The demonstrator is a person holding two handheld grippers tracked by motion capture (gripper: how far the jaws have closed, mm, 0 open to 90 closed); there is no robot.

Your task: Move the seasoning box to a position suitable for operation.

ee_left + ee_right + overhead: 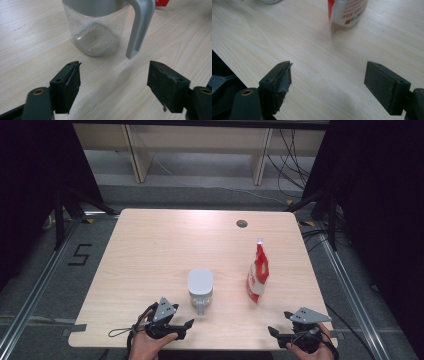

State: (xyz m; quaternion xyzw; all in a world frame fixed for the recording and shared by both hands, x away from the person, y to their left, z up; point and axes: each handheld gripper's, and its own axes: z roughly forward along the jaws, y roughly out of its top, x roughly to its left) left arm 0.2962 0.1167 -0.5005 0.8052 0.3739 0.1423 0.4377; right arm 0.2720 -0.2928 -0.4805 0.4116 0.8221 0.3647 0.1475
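Note:
A clear plastic jug [200, 287] with a grey lid and grey handle stands near the table's front middle. In the left gripper view the jug [96, 32] is close ahead, its handle [138, 27] hanging just beyond the jaws. My left gripper [186, 324] is open and empty at the front edge, just short of the jug. A red and white pouch [258, 274] stands upright to the jug's right; its base [348, 12] shows in the right gripper view. My right gripper [272, 332] is open and empty at the front right edge, short of the pouch.
The light wooden table [165, 250] has a round cable hole [242, 223] near its back right. Dark curtains flank both sides, and metal floor rails [37, 285] run along the table. Cables lie on the floor behind.

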